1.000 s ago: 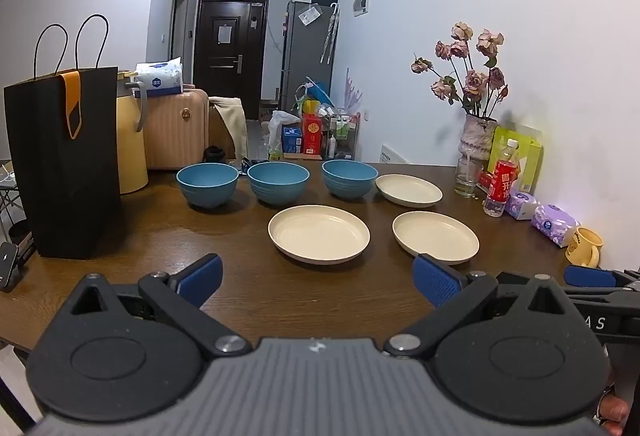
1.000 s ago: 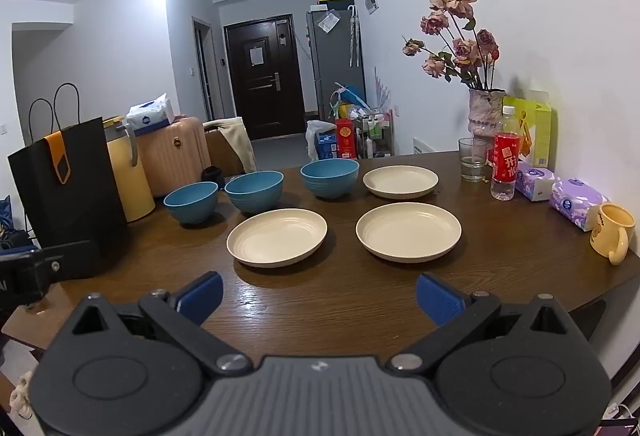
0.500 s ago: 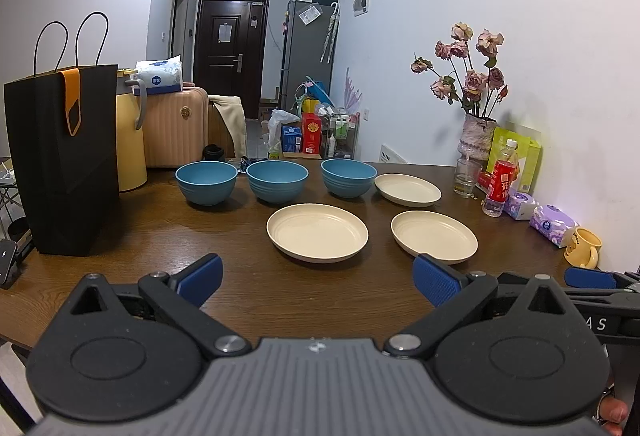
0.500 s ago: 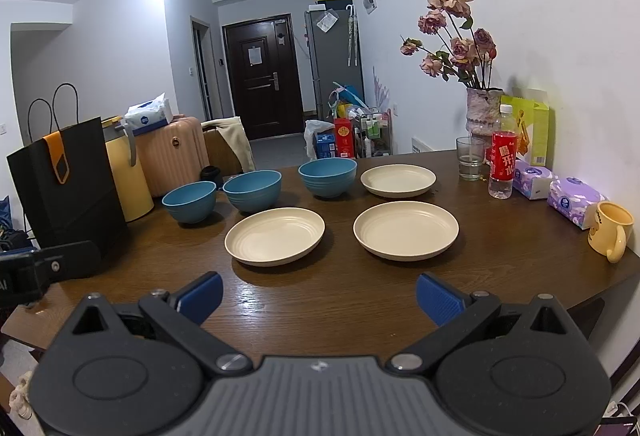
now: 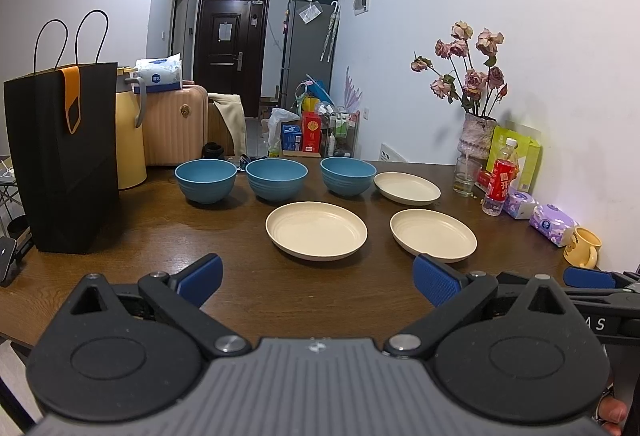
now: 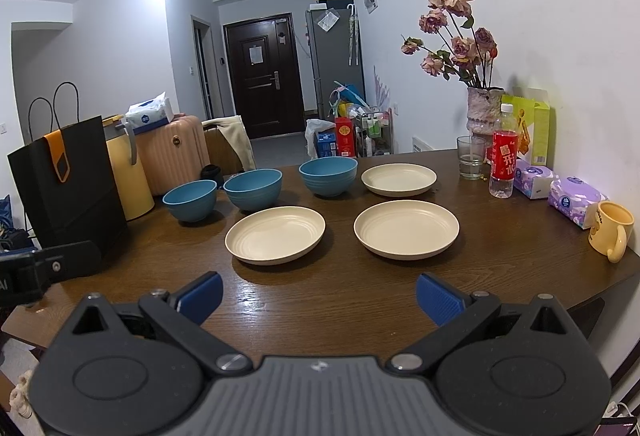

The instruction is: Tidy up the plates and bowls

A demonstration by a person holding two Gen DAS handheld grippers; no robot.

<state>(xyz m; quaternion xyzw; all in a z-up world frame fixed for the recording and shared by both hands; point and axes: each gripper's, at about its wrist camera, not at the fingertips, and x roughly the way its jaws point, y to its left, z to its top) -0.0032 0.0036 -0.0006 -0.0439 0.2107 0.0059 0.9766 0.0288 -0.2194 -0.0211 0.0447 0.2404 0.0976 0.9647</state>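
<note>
Table: 3 bowls, 3 plates, grippers wide.

Left wrist view: low over near edge of dark brown wooden table, facing forward along open left gripper toward far dark door.

Right wrist view: slightly higher, further right, same heading, over open right gripper.

Shared: three round cream plates, three blue ribbed bowls ahead of both grippers; tall black paper bag to left.
</note>
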